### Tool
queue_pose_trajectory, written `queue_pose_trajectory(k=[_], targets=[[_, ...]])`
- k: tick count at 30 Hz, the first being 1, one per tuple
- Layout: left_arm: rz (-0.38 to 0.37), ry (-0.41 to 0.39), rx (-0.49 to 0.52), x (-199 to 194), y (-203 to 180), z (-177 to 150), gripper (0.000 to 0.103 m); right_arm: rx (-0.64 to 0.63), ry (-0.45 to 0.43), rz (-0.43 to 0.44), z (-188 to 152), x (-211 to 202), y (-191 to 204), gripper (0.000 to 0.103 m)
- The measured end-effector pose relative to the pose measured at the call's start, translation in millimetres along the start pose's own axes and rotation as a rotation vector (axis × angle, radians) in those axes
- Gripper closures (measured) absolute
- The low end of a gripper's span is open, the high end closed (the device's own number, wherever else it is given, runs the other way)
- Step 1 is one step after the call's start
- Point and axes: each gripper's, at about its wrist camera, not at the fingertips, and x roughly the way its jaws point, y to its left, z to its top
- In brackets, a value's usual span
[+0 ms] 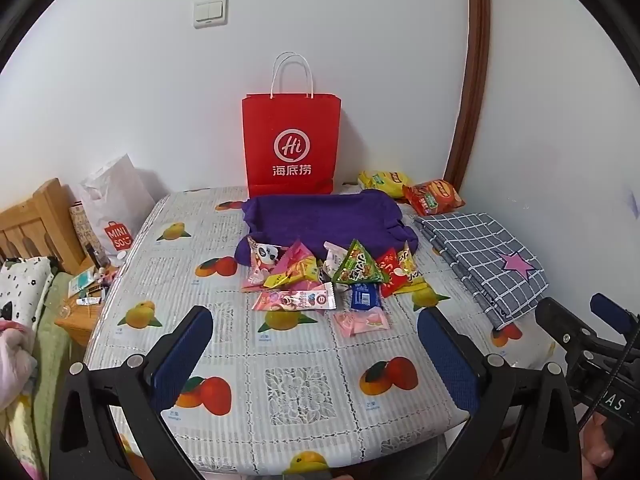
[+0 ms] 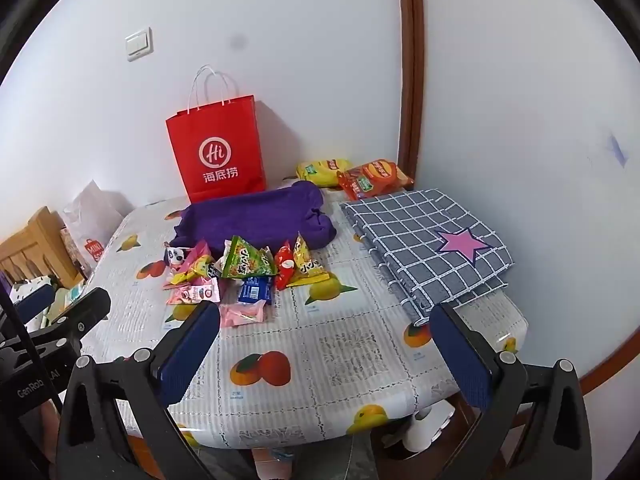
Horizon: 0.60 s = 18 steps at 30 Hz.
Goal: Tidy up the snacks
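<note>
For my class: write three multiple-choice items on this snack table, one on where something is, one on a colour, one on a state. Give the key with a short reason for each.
1. Where is the red paper bag?
A. Upright against the wall behind the purple cloth tray
B. Lying flat on the checked cloth
C. On the floor under the table

2. What colour is the star on the folded checked cloth?
A. Yellow
B. Pink
C. Green

3. In what state are the left gripper and right gripper?
A. Both shut on snacks
B. Left open, right shut on a packet
C. Both open, holding nothing

Key:
1 A, the bag stands at the wall just past the tray.
2 B, the star is pink with a dark outline.
3 C, both jaws stand wide apart over bare tablecloth, short of the snack pile.
</note>
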Motion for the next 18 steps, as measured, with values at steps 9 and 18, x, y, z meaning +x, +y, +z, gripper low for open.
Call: queue_pose_trajectory(k=[9,18], targets=[[-0.007,0.009,-0.016,0.0,6.8,7.7,0.000,0.016,0.007,-0.003,-0.6,-3.9,-6.8,0.000],[-0.013,-0.009,-0.030,-5.6,5.2,1.2,0.000,0.020,0.006,0.000,-0.3,-4.1,-5.3,0.000]])
